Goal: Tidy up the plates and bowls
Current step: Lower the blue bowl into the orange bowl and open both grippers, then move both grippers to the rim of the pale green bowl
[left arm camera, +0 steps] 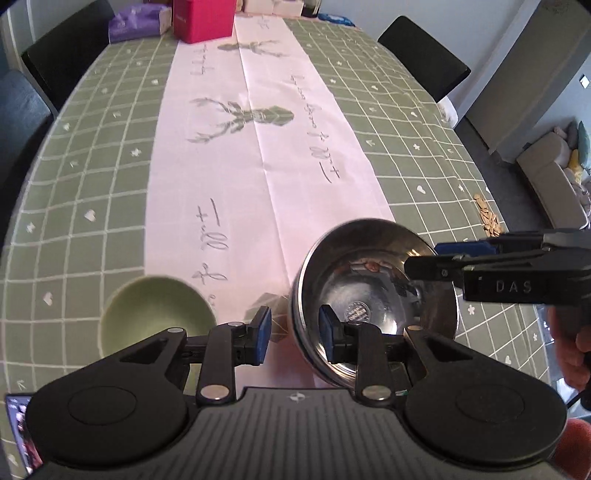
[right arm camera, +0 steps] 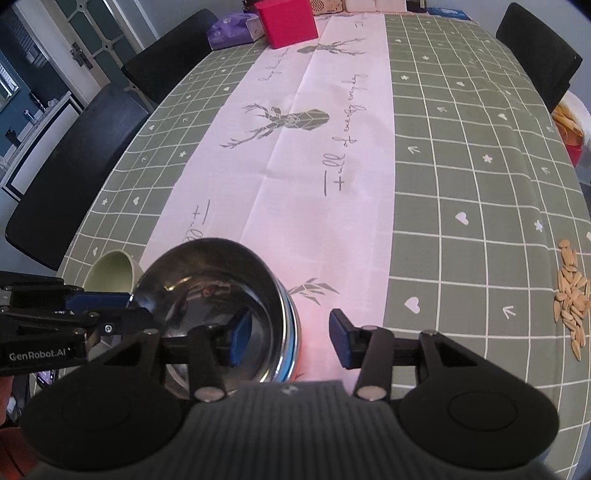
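Steel bowl (left arm camera: 373,291): on the table (left arm camera: 92,184), near edge, straddling the border of white runner (left arm camera: 258,166) and green check cloth; rim tilted toward the left side in the left wrist view; appears to be more than one bowl nested, a second rim showing beneath the left wall.
Green bowl (left arm camera: 155,314): upright on the green cloth, just left of the steel bowl, apart from it.
Left tool (left arm camera: 293,332): jaws partly open, astride the steel bowl's left rim; right pad (left arm camera: 327,328) inside the bowl, left pad (left arm camera: 263,334) outside with a clear gap to the wall; no grip visible.
Right tool (right arm camera: 286,339): jaws wider open, astride the bowl's right rim; left pad (right arm camera: 240,341) inside the bowl, right pad (right arm camera: 340,338) outside and well clear of the wall; nothing held.
Hand (left arm camera: 570,347): behind the right tool, at the right edge of the left wrist view.
Seeds (right arm camera: 570,295): loose heap on the green cloth, far right, well apart from the bowls.
Red box (right arm camera: 288,22): far end of the table, on the runner's left edge.
Purple pack (right arm camera: 231,31): just left of the red box.
Chairs (right arm camera: 74,158): dark, along the left side.
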Available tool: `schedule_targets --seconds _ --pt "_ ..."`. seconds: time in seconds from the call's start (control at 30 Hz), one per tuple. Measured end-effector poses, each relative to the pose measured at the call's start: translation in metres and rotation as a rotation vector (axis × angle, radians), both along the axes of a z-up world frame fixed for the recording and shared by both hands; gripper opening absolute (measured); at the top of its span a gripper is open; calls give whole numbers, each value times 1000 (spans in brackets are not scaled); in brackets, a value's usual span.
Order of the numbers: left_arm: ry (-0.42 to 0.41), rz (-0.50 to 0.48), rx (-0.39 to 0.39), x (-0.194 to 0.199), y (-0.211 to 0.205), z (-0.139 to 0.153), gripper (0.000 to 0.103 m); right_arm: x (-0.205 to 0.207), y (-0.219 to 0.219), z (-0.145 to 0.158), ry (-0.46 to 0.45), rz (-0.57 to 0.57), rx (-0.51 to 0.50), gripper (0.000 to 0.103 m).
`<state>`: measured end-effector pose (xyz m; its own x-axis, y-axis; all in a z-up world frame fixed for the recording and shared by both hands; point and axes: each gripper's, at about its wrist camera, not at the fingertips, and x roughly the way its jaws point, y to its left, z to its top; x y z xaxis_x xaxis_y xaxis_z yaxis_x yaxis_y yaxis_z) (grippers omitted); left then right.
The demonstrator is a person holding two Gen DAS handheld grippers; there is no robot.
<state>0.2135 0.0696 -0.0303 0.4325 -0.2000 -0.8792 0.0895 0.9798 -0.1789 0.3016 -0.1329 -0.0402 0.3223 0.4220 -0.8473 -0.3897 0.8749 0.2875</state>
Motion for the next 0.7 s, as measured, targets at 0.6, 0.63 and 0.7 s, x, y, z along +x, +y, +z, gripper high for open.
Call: schedule_targets --seconds 0.6,0.63,0.7 --pt "-149 156 109 -36 100 12 33 -28 111 24 -94 156 218 44" --pt "-145 168 99 -38 104 7 33 -30 119 20 -82 165 205 42" --pt "-130 189 74 -42 112 -3 33 -32 134 12 -64 179 168 40"
